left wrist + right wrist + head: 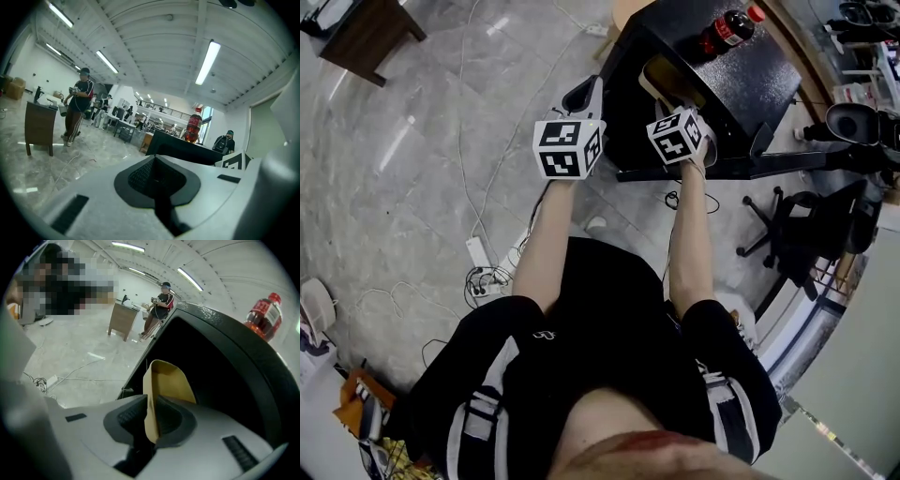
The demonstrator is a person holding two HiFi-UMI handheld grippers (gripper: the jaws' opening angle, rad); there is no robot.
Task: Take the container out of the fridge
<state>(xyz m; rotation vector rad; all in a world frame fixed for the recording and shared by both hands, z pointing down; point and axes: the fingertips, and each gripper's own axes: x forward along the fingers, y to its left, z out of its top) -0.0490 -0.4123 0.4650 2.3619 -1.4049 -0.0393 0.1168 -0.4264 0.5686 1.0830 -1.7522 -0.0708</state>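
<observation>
A tan paper container [660, 82] [167, 380] sits at the mouth of the black fridge [741, 80] [225, 362], in front of its dark inside. My right gripper [677, 105] [151, 414] is shut on the container's near rim, the wall pinched between its pads. My left gripper [581, 96] [157, 161] hangs level beside it to the left, outside the fridge, shut with nothing in it. A red cola bottle [727, 28] [263, 315] [193, 126] stands on the fridge top.
The fridge door [741, 169] hangs open to the right. A black office chair [787, 225] stands past it. A power strip and cables [478, 255] lie on the floor at the left. A wooden cabinet [366, 33] [40, 124] and a standing person [77, 110] are farther off.
</observation>
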